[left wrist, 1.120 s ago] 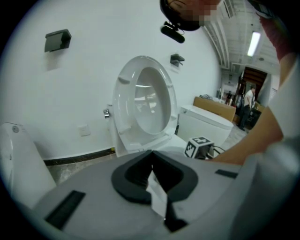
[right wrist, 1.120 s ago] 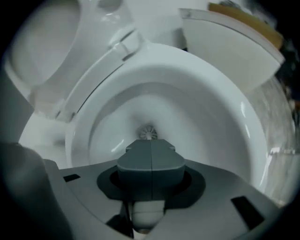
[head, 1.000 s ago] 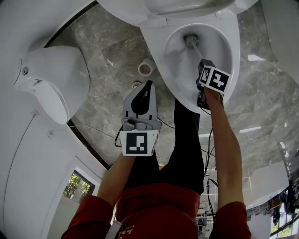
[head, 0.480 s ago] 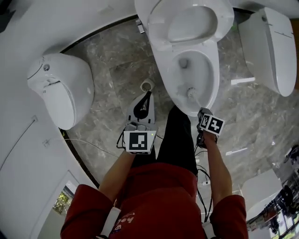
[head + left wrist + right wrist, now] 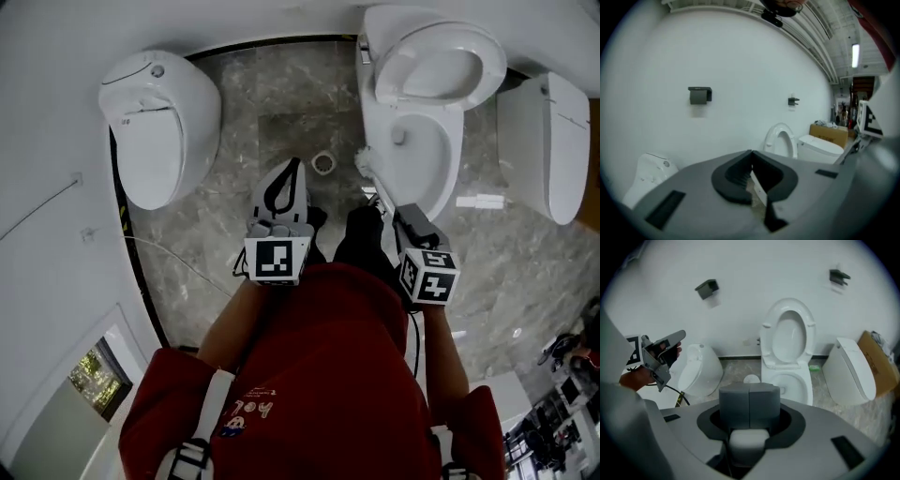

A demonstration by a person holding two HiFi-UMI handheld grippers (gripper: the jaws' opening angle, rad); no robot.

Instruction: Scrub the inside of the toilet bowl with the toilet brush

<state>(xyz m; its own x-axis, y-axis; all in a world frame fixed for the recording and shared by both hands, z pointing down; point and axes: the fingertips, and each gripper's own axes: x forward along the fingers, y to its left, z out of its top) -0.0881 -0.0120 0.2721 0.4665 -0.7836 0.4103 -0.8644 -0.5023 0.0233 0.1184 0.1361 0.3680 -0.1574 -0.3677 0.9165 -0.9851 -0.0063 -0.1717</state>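
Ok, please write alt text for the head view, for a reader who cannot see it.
Seen from above, a person in a red top stands before an open toilet, the right gripper holding a toilet brush and the left gripper empty. The left toilet and right toilet, both closed, flank it.

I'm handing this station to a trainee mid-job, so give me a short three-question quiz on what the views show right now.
1. True or false: the middle toilet has its lid down.
2. What is between the jaws of the right gripper? A: nothing. B: the toilet brush. C: a sponge.
3. Fill in: the jaws of the left gripper are ___.

Key
1. False: the lid stands raised.
2. B: the jaws are closed on its white handle.
3. Shut, tips together, with nothing held.
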